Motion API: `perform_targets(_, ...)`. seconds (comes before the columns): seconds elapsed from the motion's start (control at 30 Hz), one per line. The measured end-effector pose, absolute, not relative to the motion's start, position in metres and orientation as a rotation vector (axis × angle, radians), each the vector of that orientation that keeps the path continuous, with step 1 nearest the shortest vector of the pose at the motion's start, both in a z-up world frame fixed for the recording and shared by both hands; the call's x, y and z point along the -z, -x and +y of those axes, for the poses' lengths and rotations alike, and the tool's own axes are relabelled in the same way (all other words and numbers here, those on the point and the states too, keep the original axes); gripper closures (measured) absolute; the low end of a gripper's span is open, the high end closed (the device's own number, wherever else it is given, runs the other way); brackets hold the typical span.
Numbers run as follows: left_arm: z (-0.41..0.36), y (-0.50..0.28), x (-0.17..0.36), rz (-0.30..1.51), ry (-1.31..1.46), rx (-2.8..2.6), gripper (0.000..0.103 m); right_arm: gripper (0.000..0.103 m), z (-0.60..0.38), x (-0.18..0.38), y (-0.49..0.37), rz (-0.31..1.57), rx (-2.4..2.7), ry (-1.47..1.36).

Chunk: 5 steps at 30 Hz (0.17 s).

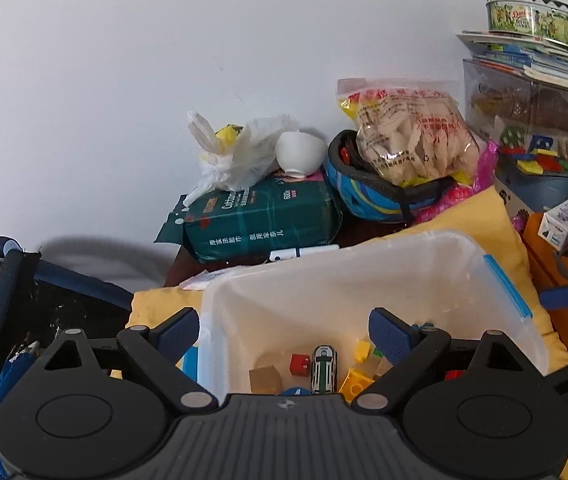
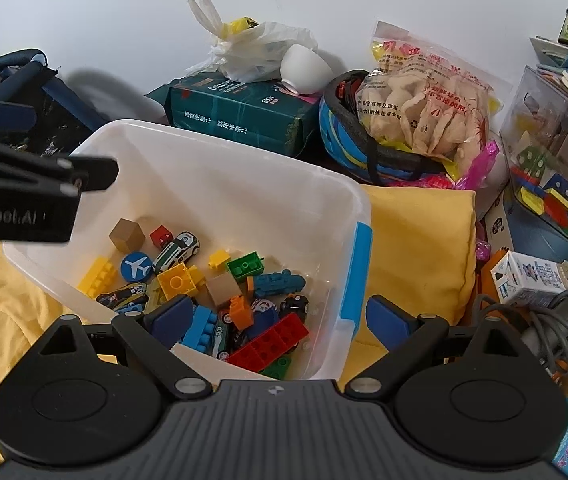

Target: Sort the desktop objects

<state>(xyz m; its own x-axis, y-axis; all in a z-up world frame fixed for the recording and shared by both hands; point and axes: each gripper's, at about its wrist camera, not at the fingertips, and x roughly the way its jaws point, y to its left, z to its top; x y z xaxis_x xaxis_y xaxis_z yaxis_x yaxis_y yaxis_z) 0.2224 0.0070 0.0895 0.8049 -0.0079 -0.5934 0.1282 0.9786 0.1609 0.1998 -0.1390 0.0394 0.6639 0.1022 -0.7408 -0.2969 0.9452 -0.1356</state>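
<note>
A clear plastic bin point(image 2: 357, 204) with blue clips stands on a yellow cloth point(image 2: 419, 240). It holds several toy bricks, toy cars and blocks, such as a red brick point(image 2: 272, 342) and a white-green car point(image 2: 178, 250). My right gripper point(image 2: 280, 322) is open and empty above the bin's near right corner. My left gripper point(image 1: 284, 336) is open and empty above the bin's point(image 1: 495, 280) near left side, and its body shows in the right wrist view point(image 2: 36, 188) over the bin's left rim. The car point(image 1: 323, 368) lies between its fingers, below them.
Behind the bin are a green tissue pack point(image 2: 244, 114), a white bowl point(image 2: 303, 70), a plastic bag point(image 2: 252, 48), a blue helmet point(image 2: 347, 148) under a snack bag point(image 2: 427, 104). A clear box of blocks point(image 2: 551, 168), a small carton point(image 2: 527, 276) and grey cable point(image 2: 555, 320) are right. A dark bag point(image 1: 16, 300) is left.
</note>
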Motion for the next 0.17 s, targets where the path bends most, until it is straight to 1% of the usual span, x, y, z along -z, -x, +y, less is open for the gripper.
perform_targets(0.17,0.0026,-0.2217,-0.0885,0.614,-0.212,0.087,0.009,0.007,-0.138,-0.0374,-0.1993,0.818,-0.231,0.256)
